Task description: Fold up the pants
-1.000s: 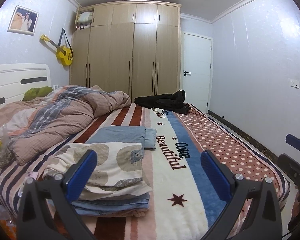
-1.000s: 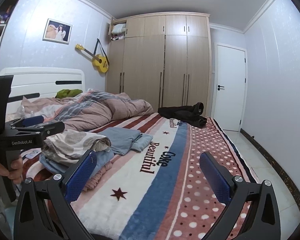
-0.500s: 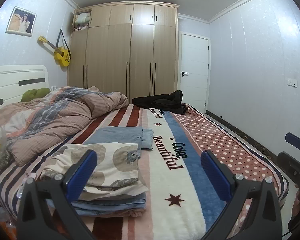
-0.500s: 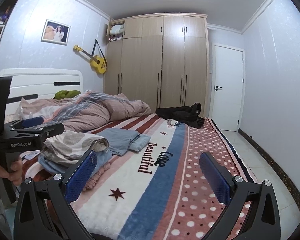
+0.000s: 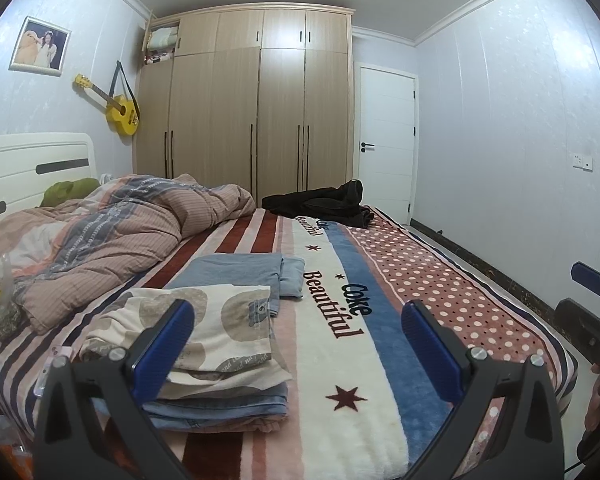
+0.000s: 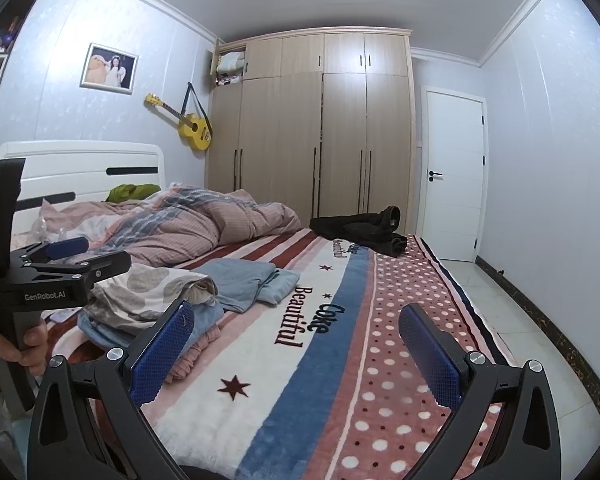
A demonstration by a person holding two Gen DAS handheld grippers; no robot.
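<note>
Crumpled black pants [image 5: 320,204] [image 6: 360,230] lie at the far end of the bed, well beyond both grippers. Near the front left sits a folded stack [image 5: 216,332] [image 6: 148,292]: a cream garment with grey circles on top of blue denim. A folded light-blue piece [image 5: 240,272] [image 6: 244,280] lies just behind it. My left gripper [image 5: 296,314] is open and holds nothing, its left finger in front of the stack. My right gripper [image 6: 296,316] is also open and holds nothing, over the blanket's blue stripe.
A rumpled pink and grey duvet [image 5: 112,232] covers the bed's left side by the white headboard [image 5: 32,168]. The striped and dotted blanket [image 5: 380,280] spreads across the middle and right. A wardrobe [image 5: 260,100], a door [image 5: 384,144] and tiled floor [image 6: 532,320] lie beyond. A hand [image 6: 4,352] holds the left gripper.
Both views have only drifted slightly. Both grippers stayed open, and no garment moved.
</note>
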